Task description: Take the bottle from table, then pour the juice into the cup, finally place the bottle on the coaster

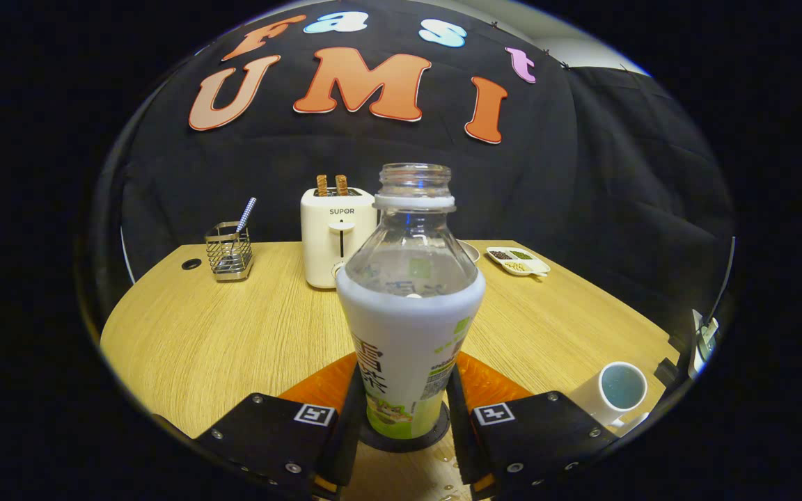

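The bottle stands upright between the fingers of the tongs, its base on the dark coaster on the counter. Both fingers seem to press its lower label, so the tongs look closed on it. Uncapped and seemingly nearly empty, it should be light, thin-walled and easily squashed; a low, gentle hold suits it. The cup sits off beyond the right finger.

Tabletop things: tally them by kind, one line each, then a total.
Bottle, between the claw fingers, on the coaster: 1
Coaster: 1
Cup: 1
Toaster: 1
Wire holder: 1
Divided dish: 1
Total: 6
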`<state>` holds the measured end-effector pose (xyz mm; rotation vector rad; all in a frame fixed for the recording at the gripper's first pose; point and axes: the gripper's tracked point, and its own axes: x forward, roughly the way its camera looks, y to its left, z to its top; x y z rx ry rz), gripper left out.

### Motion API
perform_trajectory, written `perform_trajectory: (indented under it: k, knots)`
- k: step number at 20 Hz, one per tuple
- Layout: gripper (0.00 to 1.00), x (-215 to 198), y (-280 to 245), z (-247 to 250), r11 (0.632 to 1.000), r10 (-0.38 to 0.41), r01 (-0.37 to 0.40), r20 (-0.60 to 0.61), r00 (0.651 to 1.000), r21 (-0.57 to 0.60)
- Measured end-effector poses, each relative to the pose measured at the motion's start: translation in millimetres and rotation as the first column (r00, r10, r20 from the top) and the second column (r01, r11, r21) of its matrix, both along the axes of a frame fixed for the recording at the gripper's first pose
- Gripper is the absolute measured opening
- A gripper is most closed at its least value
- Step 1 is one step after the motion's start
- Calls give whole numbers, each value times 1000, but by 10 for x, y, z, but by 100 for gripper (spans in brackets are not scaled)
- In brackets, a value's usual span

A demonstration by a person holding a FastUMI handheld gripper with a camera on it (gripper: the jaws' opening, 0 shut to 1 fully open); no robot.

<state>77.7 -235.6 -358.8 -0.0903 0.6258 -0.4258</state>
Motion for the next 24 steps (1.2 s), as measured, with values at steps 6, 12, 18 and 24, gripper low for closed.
perform_trajectory:
  k: [6,12,18,24]
  knots:
    - [65,-51,-21,-14,999,-36,35,18,999,38]
    - [90,-132,-41,63,996,-49,46,42,998,75]
    - [97,-349,175,560,997,-24,16,102,994,80]
    - [97,-436,1042,1524,985,112,-136,205,972,107]
